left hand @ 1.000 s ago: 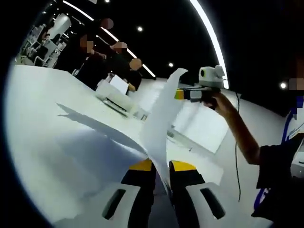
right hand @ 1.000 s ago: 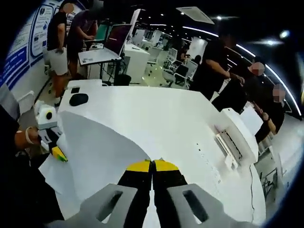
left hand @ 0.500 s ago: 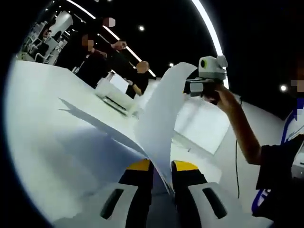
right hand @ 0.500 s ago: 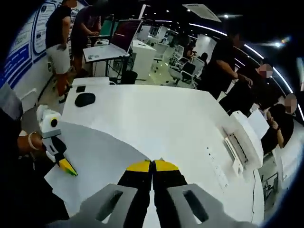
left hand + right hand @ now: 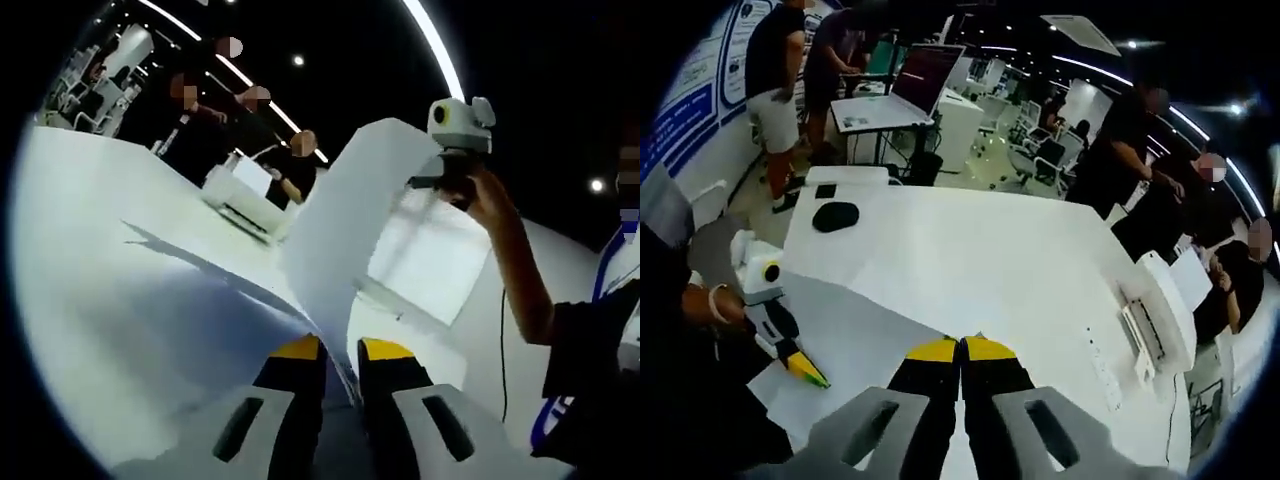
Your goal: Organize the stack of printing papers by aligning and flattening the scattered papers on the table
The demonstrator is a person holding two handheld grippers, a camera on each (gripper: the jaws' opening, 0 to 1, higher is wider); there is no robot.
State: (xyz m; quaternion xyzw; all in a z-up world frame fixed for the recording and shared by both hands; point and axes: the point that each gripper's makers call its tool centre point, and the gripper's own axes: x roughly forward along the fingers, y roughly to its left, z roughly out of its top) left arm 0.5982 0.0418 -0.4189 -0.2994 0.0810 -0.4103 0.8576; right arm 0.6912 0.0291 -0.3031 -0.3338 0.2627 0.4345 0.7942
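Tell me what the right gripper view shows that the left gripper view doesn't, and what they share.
Right gripper view: a black mouse, an open laptop on a stand, and the left tool pinching the sheet's edge.
Left gripper view: the sheet of paper curling upward, with the right tool at its far end.
Shared: the white table and the white printer.

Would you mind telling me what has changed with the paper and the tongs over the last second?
The right tongs have risen, lifting their end of the paper sheet higher above the table. The left tongs remain shut on the sheet's other end.
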